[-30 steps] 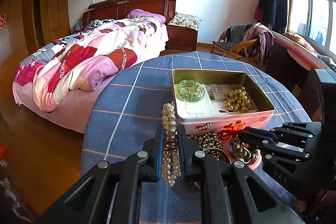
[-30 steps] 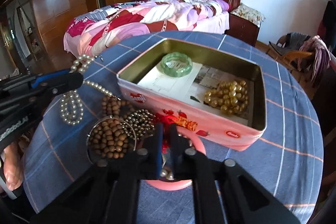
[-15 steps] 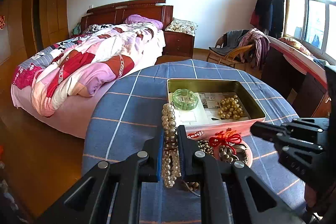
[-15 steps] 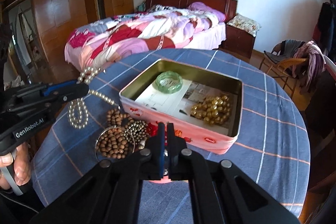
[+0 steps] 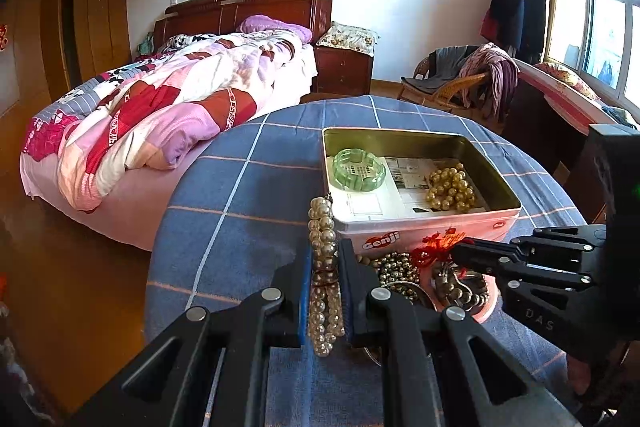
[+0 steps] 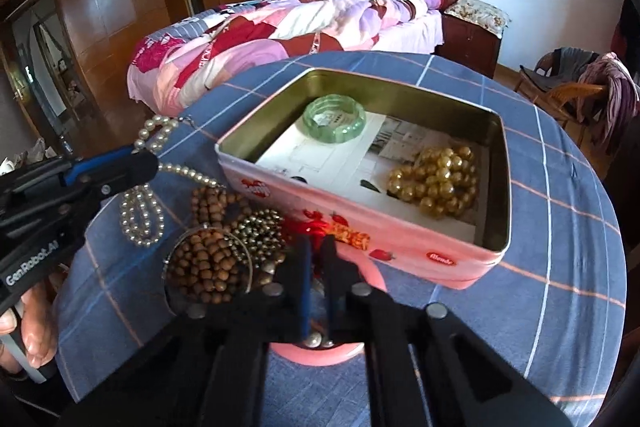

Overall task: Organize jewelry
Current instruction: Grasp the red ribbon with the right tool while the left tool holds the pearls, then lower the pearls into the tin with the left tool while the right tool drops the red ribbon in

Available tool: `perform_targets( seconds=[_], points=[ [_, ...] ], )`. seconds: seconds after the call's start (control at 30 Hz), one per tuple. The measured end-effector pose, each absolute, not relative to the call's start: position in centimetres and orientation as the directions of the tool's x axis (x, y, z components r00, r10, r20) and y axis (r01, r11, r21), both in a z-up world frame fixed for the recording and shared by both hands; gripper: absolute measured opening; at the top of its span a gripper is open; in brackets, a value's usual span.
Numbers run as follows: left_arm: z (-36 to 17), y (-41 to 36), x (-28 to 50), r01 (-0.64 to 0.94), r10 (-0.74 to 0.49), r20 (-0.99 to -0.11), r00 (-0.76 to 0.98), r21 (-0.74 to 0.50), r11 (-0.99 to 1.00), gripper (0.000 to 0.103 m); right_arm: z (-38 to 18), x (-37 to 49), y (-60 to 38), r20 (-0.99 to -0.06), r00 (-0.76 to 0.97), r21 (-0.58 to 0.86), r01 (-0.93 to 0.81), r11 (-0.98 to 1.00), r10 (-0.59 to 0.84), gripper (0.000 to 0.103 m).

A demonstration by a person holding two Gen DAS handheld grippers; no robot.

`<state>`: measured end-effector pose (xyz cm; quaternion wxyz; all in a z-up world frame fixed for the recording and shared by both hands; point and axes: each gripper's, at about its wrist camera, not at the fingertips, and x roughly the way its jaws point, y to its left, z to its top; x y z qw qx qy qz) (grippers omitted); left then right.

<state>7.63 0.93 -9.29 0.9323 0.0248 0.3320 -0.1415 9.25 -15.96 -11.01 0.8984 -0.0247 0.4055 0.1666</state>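
Pearls pinched, red tassel nipped beside the tin

Right between the left claw's (image 5: 325, 269) two fingers sits the white pearl necklace (image 5: 323, 259), gripped at mid-length: one bunch of pearls sticks up past the fingertips, the rest hangs in loops below them. From the right wrist view the same strand (image 6: 142, 215) droops from the claw onto the blue checked cloth of the worktop (image 6: 560, 227), with a thin run of pearls trailing towards the tin.

The right claw (image 6: 316, 251) is closed almost tight; its tips meet at a red tassel ornament (image 6: 316, 227) lying against the front wall of the tin, and they seem to nip its cord, though the exact hold is hard to make out. Round metal beads show under the fingers on a pink dish (image 6: 320, 355).

Just left of that claw lie brown wooden beads (image 6: 204, 263) ringed by a thin metal bangle, with a heap of small dark metallic beads (image 6: 260, 231) touching them.

Behind stands the open pink tin (image 6: 400, 239), lined with paper. Inside, a green bangle (image 6: 334, 117) rests at the far left and a cluster of gold beads (image 6: 436, 179) at the right, well apart.

A person's fingers (image 6: 36, 323) grip the left claw's handle at the picture's edge.
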Motion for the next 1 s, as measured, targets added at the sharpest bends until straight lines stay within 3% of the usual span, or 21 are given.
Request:
perform_targets(
  seconds=[0.47,1.0],
  points=[
    [-6.1,0.2,7.2,0.319,-0.284,-0.569,0.771,-0.041,0.947,0.012,-4.9,6.7,-16.8,-0.620,0.739,0.024,-0.317,0.948,0.263,0.003],
    [-3.1,-2.0,10.4,0.370,-0.299,-0.527,0.796,0.031,0.928,0.012,-2.3,9.6,-17.0,-0.561,0.790,-0.012,-0.308,0.951,0.249,0.003]
  ],
)
